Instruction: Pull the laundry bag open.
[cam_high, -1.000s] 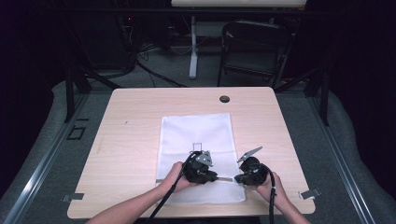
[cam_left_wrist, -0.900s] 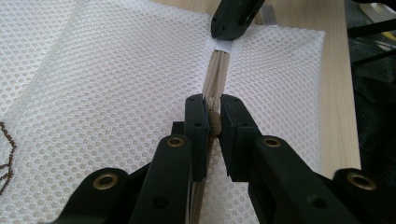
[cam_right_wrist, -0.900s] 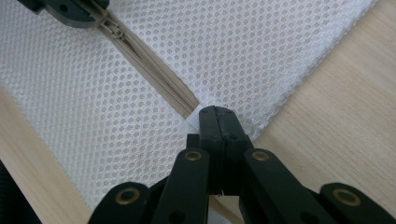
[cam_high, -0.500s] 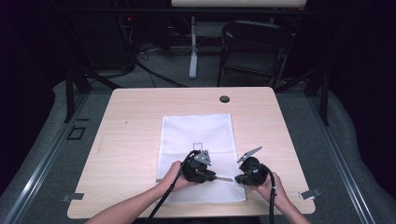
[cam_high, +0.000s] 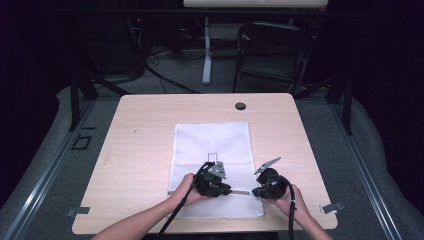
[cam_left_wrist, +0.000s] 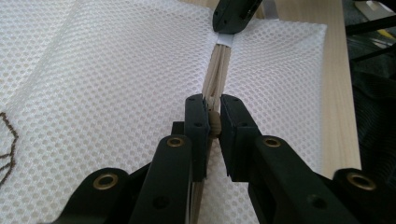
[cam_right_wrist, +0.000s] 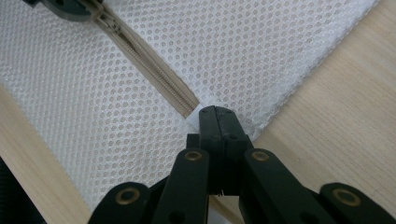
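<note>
White mesh laundry bag lies flat on the wooden desk, roughly centre, its near edge close to the person's side. A beige zipper runs across the bag near that edge.

Left hand-held gripper – sits over the bag's near part, held in the left hand. In the left gripper view its jaws are clamped nearly together on the zipper pull, w/ the zipper tape rising bunched ahead of it toward the other gripper's tip at top of frame.

Right hand-held gripper – at the bag's right near corner, held in the right hand. In the right gripper view the jaws are fully closed, pinching the white fabric tab at the zipper's end, just beside the bag's edge where bare desk starts.

The 2 grippers are near each other, facing along the zipper line, left one on the pull, right one on the end – zipper stretched between them. Cables trail back from both toward the forearms at the bottom of the high view.

Small outline mark shows on the bag just beyond the left gripper. Dark round hole in the desk near its far edge; chair stands behind, well apart from the bag
</note>
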